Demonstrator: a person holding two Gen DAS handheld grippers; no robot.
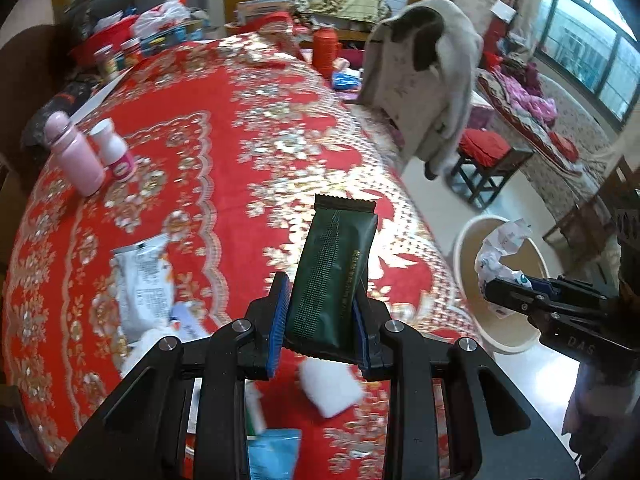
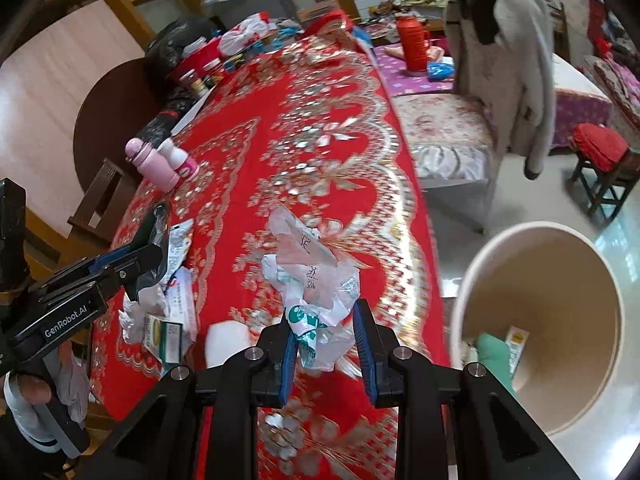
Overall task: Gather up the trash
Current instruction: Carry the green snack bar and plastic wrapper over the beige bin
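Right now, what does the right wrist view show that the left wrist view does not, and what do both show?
Only the right wrist view looks into the bin, where a green item and a small carton lie at the bottom. Only the left wrist view shows the printed face of the dark green wrapper held by the left gripper. Both show the crumpled white wrapper in the right gripper, the pink bottle and the red tablecloth.

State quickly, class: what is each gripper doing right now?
Left gripper: closed on a dark green wrapper.
Right gripper: closed on a crumpled white wrapper.
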